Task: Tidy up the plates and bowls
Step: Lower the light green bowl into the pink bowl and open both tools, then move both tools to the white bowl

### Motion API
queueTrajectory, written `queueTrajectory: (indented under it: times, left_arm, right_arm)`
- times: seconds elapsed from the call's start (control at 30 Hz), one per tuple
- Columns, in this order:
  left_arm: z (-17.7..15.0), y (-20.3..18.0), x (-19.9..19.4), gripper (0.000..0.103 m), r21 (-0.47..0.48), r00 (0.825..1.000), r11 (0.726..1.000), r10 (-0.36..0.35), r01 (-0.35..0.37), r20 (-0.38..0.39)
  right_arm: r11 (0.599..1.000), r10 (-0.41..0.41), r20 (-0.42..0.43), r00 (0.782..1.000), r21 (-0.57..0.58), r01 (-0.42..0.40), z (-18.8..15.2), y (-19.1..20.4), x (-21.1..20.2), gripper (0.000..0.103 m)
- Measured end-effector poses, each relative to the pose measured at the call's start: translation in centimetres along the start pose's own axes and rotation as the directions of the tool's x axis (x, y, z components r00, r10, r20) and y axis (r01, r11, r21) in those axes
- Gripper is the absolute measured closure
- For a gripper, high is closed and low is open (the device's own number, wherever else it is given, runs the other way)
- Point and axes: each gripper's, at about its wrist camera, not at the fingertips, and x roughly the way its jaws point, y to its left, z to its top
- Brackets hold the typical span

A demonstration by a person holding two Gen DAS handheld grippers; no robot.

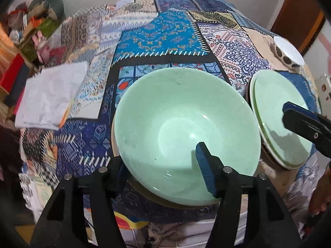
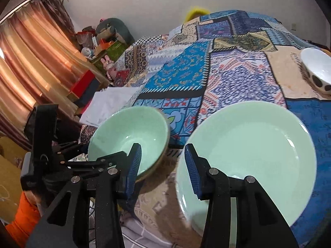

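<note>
A mint-green bowl (image 1: pixel 175 119) sits near the front edge of the patchwork-covered table (image 1: pixel 161 35). My left gripper (image 1: pixel 163 175) straddles its near rim, one finger inside and one outside, jaws apart. The bowl also shows in the right wrist view (image 2: pixel 128 134). To its right lies a mint-green plate (image 2: pixel 252 157) on a stack of plates (image 1: pixel 275 119). My right gripper (image 2: pixel 163 169) is open, its right finger over the plate's near-left rim, its left finger beside the bowl. A white bowl with dark spots (image 2: pixel 318 72) stands far right.
A white folded cloth (image 1: pixel 51 97) lies at the table's left edge. Boxes, toys and clutter (image 1: pixel 31 37) stand beyond the left side, with orange curtains (image 2: pixel 26 66) behind. The table's front edge is just under the grippers.
</note>
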Motion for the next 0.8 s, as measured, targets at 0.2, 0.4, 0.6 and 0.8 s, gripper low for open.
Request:
queueTrajectory:
  times: [0.2, 0.4, 0.6, 0.8]
  left_arm:
    - [0.1, 0.0, -1.2, 0.042, -0.025, 1.000, 1.000, 0.012, -0.012, -0.028]
    - [0.2, 0.1, -2.2, 0.034, -0.030, 0.999, 0.999, 0.030, -0.030, -0.018]
    - [0.7, -0.4, -3.0, 0.035, 0.004, 0.995, 0.995, 0.099, -0.099, 0.022]
    - [1.7, -1.7, -6.1, 0.035, 0.008, 0.986, 0.994, 0.105, -0.107, 0.131]
  right_arm:
    - [1.000, -0.029, 0.037, 0.999, 0.004, 0.029, 0.0, -1.5, -2.3, 0.062]
    - [0.998, -0.045, 0.072, 0.996, 0.038, 0.042, -0.4, -3.5, -4.4, 0.062]
    - [0.997, -0.062, 0.080, 0.995, 0.055, 0.058, -1.1, -4.9, -5.7, 0.061]
    - [0.992, -0.120, 0.103, 0.987, 0.058, 0.114, -0.6, -6.7, -7.2, 0.061]
